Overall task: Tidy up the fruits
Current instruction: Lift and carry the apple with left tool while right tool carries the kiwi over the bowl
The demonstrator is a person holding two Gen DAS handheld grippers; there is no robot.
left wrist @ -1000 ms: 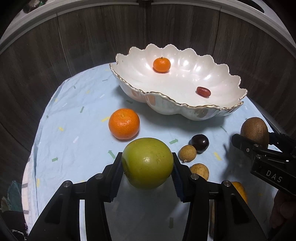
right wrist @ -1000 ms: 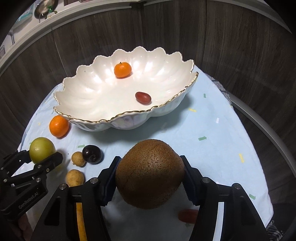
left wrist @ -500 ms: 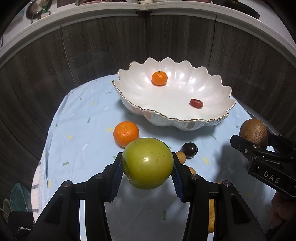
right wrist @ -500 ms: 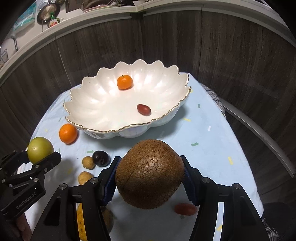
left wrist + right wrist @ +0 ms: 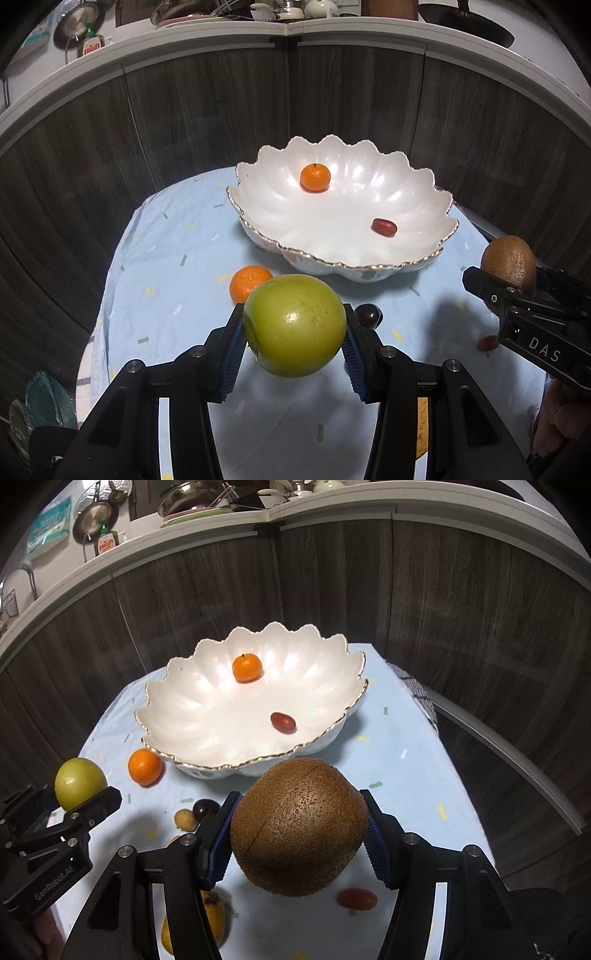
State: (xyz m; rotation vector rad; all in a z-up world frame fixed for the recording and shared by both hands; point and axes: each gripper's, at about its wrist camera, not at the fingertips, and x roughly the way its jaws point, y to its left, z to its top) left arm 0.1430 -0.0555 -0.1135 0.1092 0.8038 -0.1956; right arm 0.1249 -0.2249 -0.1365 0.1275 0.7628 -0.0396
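1. Your left gripper (image 5: 294, 334) has its jaws clamped on the round, smooth yellow-green fruit (image 5: 295, 325), the ribbed blue pads pressing on its two sides at its widest part. It hangs in the air above the pale blue cloth on the bench (image 5: 166, 280), clear of everything.

2. That skin looks glossy and firm, so I judge it slippery: keep the pads on the middle, not toward the top, or it could squirt out.

3. Your right gripper (image 5: 299, 830) is clamped on the brown, fuzzy oval kiwi (image 5: 299, 827), also in the air, just in front of the white scalloped bowl with the gold rim (image 5: 177, 746).

4. The kiwi looks rough, so it should grip well, but it is likely soft: squeeze no harder, or you may bruise it.

5. Inside the bowl lie a small orange mandarin (image 5: 246, 667) and a small red oblong fruit (image 5: 283, 722), well apart.

6. The bowl looks like thin glazed china, fragile at the rim: lower both fruits in gently and avoid dropping them.

7. A second mandarin (image 5: 144, 767) sits on the cloth just beside the bowl.
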